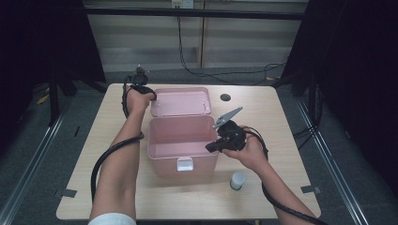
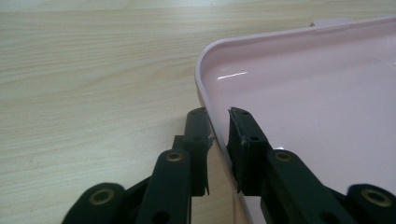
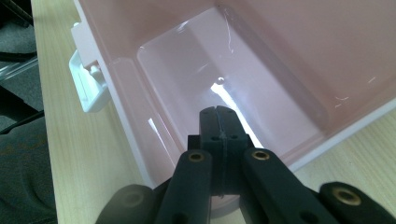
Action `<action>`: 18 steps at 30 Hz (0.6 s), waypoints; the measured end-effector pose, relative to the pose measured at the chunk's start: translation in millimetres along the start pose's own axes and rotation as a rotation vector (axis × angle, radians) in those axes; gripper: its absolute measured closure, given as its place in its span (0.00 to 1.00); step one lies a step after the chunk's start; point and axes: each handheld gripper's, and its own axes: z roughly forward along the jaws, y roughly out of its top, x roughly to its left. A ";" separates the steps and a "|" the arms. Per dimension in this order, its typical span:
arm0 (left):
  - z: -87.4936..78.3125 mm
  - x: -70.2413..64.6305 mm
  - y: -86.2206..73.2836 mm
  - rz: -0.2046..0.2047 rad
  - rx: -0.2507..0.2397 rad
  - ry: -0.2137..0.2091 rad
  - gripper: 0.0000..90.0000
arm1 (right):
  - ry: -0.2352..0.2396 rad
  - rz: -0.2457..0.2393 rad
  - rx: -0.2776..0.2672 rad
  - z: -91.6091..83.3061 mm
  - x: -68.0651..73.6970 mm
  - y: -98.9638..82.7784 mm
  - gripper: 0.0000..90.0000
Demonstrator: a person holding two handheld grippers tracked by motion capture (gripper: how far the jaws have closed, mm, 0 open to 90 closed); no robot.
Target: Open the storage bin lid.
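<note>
The left gripper (image 2: 218, 122) sits at the far left corner of the lid (image 1: 180, 101), which lies flat and open on the surface (image 1: 263, 194) behind the box (image 1: 182, 140). In the left gripper view its fingers (image 2: 198, 135) straddle the lid's thin raised rim: one finger stands outside over the wood, the other inside over the pink panel, and the rim runs up between them. A narrow gap shows on each side of the rim, so the pads do not clamp it; the fingers are only a little apart. The lid's rounded corner curves away just beyond the fingertips.

The right gripper (image 3: 218, 112) has its fingers pressed flat together with nothing between them. In the right gripper view they point down into the box, whose bare pink floor lies straight beyond the tips. The box's near wall passes under the fingers, and its white latch (image 3: 88, 88) sticks out well off to the left of them. In the high view the right gripper (image 1: 217, 143) hangs at the box's right wall, its tips over the rim.

A small white cup (image 1: 238, 180) stands on the surface near the right hand (image 1: 251, 152), apart from the box and behind the fingers.
</note>
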 end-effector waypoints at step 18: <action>-19.7 -3.1 -4.3 0.037 -0.047 0.009 0.58 | -0.017 0.004 0.005 0.2 2.0 0.5 1.00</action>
